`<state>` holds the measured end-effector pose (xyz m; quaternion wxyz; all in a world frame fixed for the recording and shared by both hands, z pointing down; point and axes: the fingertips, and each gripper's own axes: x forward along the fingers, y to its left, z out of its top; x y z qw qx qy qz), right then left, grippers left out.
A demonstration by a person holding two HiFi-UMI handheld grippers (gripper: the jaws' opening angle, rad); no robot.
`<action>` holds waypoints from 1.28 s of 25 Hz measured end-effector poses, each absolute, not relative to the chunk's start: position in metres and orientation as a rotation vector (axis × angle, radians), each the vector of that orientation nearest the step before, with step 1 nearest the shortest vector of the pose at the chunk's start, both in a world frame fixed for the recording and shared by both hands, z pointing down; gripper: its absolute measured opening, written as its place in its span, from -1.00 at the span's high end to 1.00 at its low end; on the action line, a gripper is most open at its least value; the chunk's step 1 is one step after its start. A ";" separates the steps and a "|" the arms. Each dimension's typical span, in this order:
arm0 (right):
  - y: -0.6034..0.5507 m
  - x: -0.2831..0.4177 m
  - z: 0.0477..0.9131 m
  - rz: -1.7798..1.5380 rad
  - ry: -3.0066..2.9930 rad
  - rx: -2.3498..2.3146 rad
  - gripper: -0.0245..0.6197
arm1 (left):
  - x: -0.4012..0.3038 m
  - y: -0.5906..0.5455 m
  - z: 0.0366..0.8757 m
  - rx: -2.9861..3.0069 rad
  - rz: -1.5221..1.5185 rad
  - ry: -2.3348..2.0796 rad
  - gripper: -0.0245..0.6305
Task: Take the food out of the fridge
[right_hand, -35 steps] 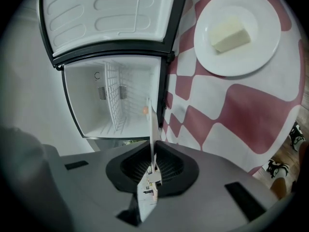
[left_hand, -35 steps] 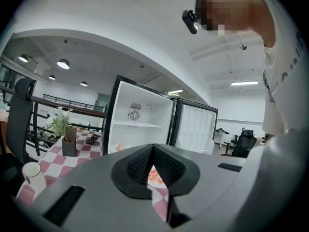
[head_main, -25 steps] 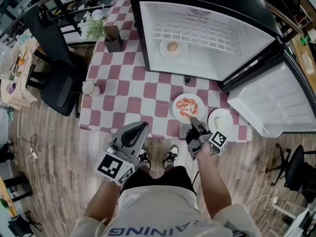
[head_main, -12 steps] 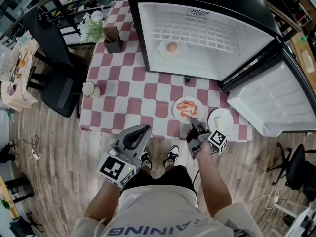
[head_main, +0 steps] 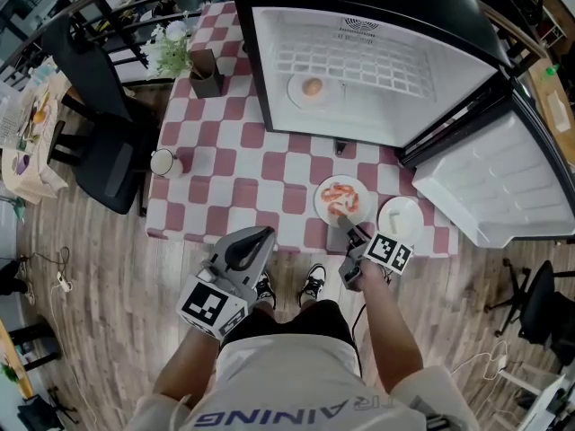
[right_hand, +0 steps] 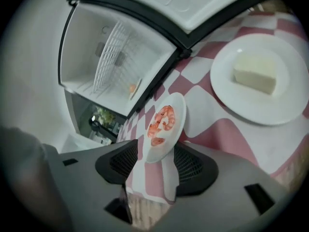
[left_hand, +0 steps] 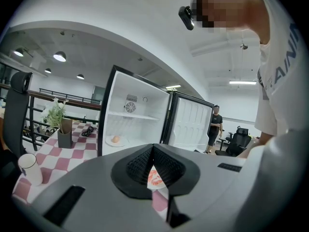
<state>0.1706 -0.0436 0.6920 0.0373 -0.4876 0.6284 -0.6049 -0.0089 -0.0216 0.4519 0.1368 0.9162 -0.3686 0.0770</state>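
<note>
Pink-and-white checked tablecloth (head_main: 225,178), black fridge (head_main: 449,3), pink shrimp (head_main: 340,197)

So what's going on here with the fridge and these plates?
A person with a gripper in each hand is emptying the open black fridge onto the pink-and-white checked table. The right gripper has just been opening its fingers; the rim of the white plate of shrimp lies between them, unpinched, on the cloth. A white plate with a pale block stands beside it. A small plate with a round orange-brown item is still inside the fridge. The left gripper is shut and empty.
</note>
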 end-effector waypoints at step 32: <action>-0.058 0.165 0.543 -1.180 2.473 -1.761 0.86 | -0.040 -0.055 0.382 2.711 0.052 -1.132 0.91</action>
